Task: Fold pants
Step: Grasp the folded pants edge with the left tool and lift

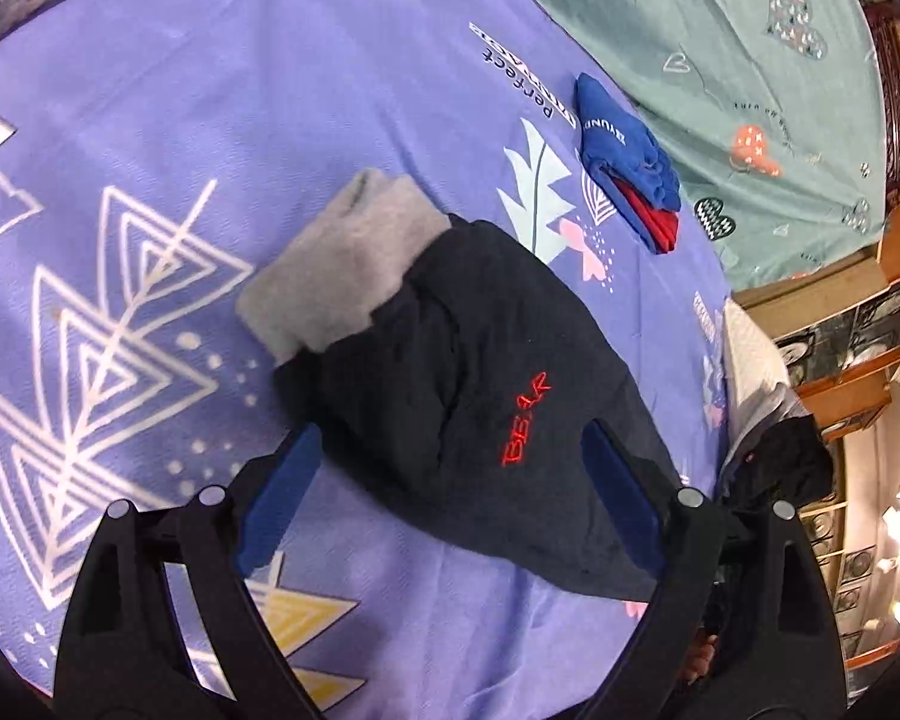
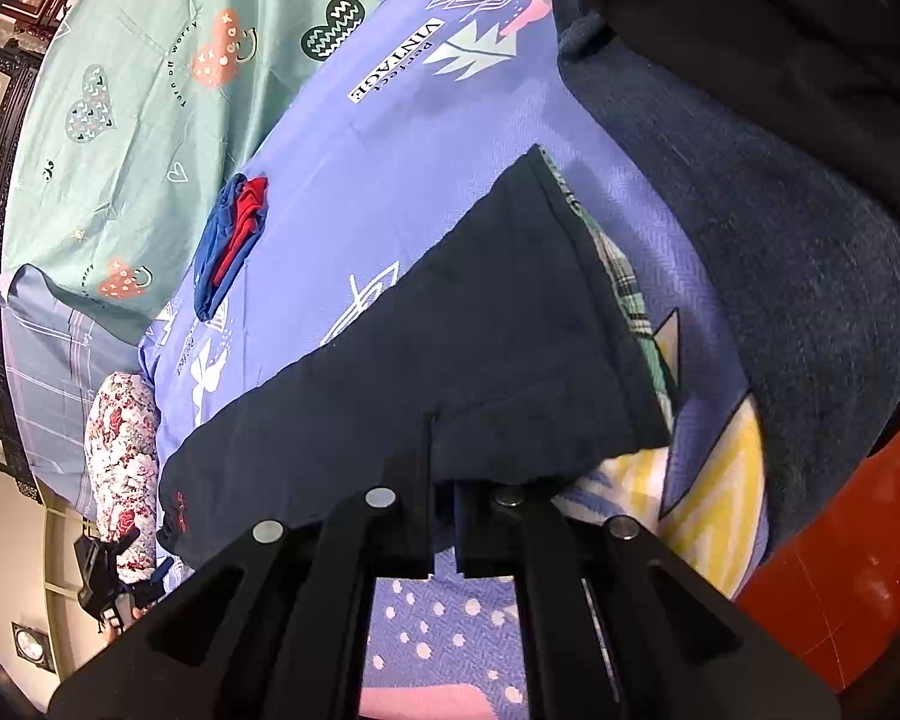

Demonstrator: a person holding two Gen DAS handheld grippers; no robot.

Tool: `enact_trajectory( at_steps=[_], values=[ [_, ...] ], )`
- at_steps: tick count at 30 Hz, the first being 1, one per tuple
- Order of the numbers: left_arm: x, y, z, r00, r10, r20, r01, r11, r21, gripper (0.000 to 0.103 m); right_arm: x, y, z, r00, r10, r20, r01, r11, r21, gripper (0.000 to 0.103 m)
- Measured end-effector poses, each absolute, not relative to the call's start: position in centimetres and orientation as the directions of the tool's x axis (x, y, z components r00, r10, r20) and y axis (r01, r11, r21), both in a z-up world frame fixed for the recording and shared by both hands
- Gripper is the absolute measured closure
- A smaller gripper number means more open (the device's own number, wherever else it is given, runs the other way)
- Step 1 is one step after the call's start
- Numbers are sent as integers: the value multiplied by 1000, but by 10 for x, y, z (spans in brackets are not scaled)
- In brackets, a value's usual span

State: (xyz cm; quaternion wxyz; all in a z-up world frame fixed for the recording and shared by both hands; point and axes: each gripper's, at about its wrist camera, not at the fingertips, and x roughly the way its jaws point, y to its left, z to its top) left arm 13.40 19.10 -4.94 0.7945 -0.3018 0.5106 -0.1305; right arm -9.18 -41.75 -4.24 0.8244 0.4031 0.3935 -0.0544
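Note:
The dark navy pants point(image 1: 480, 372) with a red "BEAR" print and grey fleece lining point(image 1: 342, 264) lie bunched on the purple patterned bedsheet point(image 1: 180, 120). My left gripper point(image 1: 450, 450) is open, its blue-padded fingers point(image 1: 288, 480) straddling the near end of the pants. In the right wrist view the pants point(image 2: 450, 348) hang as a flat dark panel with a plaid inner edge. My right gripper point(image 2: 444, 468) is shut on the lower edge of the pants.
A folded blue and red garment point(image 1: 630, 162) lies near the sheet's border with a green heart-print sheet point(image 1: 750, 60); it also shows in the right wrist view point(image 2: 228, 240). A floral pillow point(image 2: 120, 450) and the person's dark blue clothing point(image 2: 780, 240) are close by.

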Motion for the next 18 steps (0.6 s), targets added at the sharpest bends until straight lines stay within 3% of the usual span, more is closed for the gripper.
enact_trajectory(
  at_steps=[3, 5, 6, 7, 8, 14, 18],
  values=[
    [149, 181, -58, 424, -495, -759, -108, 804, -585, 16, -92, -417, -43, 686, 223, -692, 403, 676, 617, 100],
    [156, 177, -61, 419, -480, -771, -103, 819, -565, 32, -92, -416, -43, 687, 219, -692, 399, 683, 612, 101],
    [159, 173, -64, 406, -476, -780, -97, 827, -554, 53, -93, -416, -44, 688, 218, -692, 397, 686, 610, 101],
    [162, 169, -66, 396, -468, -790, -92, 836, -541, 82, -93, -416, -43, 689, 218, -691, 395, 687, 610, 101],
    [164, 167, -67, 392, -467, -792, -87, 838, -538, 90, -92, -416, -43, 688, 218, -692, 392, 691, 607, 101],
    [163, 191, -33, 505, -520, -688, -69, 771, -633, 95, -93, -413, -24, 727, 208, -655, 340, 720, 605, 99],
    [157, 200, -14, 544, -507, -669, -47, 777, -628, 95, -94, -408, 0, 754, 240, -612, 272, 733, 623, 99]
  ],
)
